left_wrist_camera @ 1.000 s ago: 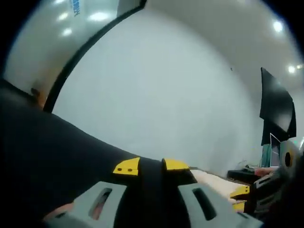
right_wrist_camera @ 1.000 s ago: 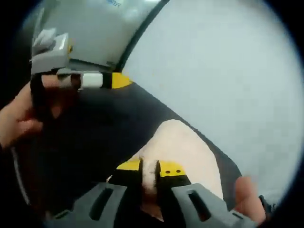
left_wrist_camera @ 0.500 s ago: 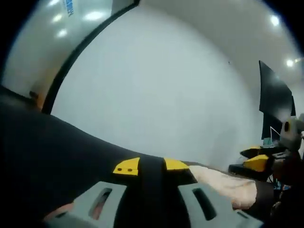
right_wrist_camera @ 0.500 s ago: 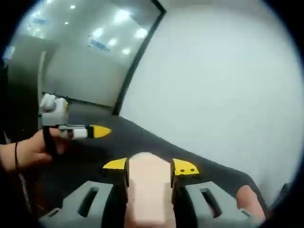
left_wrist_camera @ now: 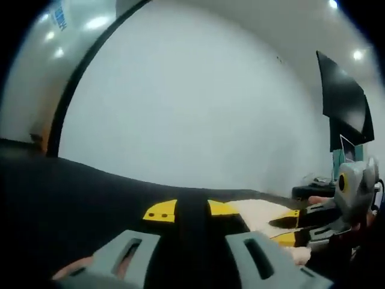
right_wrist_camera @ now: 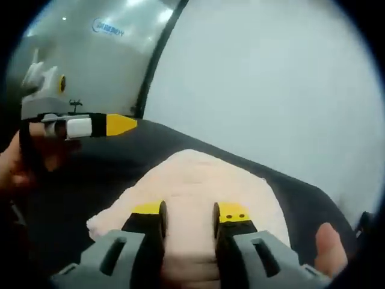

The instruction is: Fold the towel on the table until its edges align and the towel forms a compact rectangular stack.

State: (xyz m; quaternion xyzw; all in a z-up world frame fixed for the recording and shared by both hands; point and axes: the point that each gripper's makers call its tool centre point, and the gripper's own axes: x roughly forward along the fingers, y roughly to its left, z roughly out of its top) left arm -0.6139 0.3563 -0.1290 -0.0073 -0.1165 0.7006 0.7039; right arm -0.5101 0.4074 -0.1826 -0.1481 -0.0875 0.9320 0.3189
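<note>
A pale peach towel (right_wrist_camera: 204, 180) lies folded on the dark table (right_wrist_camera: 301, 198). My right gripper (right_wrist_camera: 189, 211) is open, its yellow-tipped jaws standing apart low over the towel's near part. In the left gripper view the towel (left_wrist_camera: 255, 209) shows at the right, with the right gripper (left_wrist_camera: 286, 229) open at its edge. My left gripper (left_wrist_camera: 192, 211) is shut with nothing in it, low over bare table. The right gripper view has the left gripper (right_wrist_camera: 120, 124) at the left, held by a hand (right_wrist_camera: 18, 156), off the towel's far left corner.
A white wall stands behind the table in both views. A black monitor (left_wrist_camera: 340, 102) hangs at the right. A glass partition with a dark frame (right_wrist_camera: 156, 66) is at the left. A thumb (right_wrist_camera: 325, 241) shows at the lower right.
The right gripper, shut on a lifted fold of towel a second ago, has opened. The towel now lies flat on the table. The left gripper has stayed shut.
</note>
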